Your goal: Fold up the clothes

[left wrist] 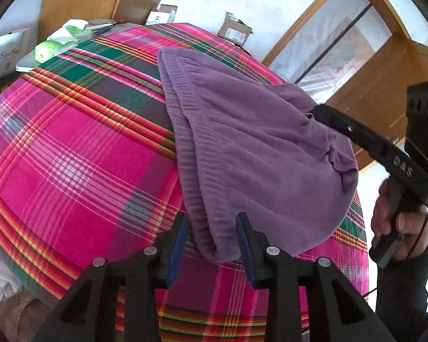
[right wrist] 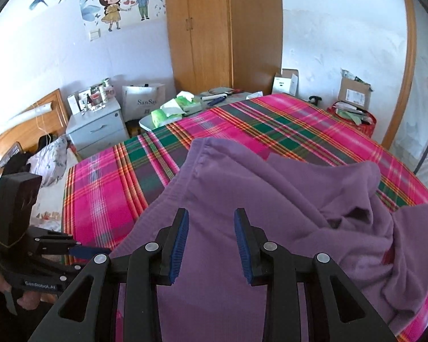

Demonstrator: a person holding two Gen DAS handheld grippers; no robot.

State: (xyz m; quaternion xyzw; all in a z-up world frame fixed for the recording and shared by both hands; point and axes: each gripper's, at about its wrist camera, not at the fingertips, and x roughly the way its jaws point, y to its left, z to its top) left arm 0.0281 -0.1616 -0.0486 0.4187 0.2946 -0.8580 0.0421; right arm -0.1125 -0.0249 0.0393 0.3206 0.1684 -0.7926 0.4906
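Lying half-folded on the plaid bedspread (left wrist: 80,148), the purple garment (left wrist: 242,148) had its near corner between your left gripper (left wrist: 212,238)'s parted, untouching pads, seemingly just laid down. Your right gripper (right wrist: 211,242) hovered open above its middle, gripping nothing, probably ready for the next fold.

Wooden wardrobe (right wrist: 222,28) standing against the wall, white nightstand (right wrist: 100,126) sitting beside a SanSay bag (right wrist: 142,101), cartoon couple sticker (right wrist: 125,4) decorating the wall above.
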